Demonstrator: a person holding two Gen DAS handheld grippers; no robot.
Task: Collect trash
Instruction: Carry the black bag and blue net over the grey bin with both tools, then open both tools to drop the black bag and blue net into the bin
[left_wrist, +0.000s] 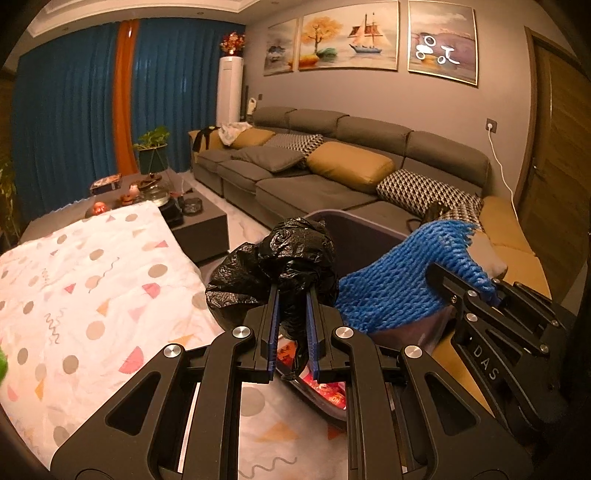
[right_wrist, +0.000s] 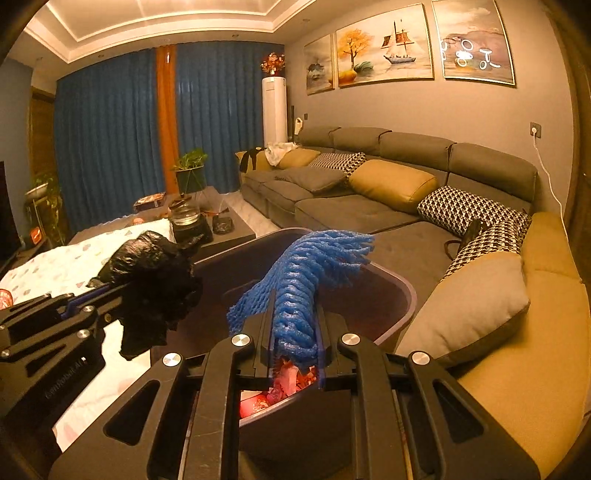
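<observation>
Both loads hang over the bin: left tool pinching a black bag, right tool pinching blue foam net. Light stuff could snag on the pads or drift past the rim.

The bag is showing thin, crinkled, glossy black plastic. The net is looking like soft, matt blue foam mesh. The bin is showing smooth plastic walls. The sofa is wearing matt grey cloth.
</observation>
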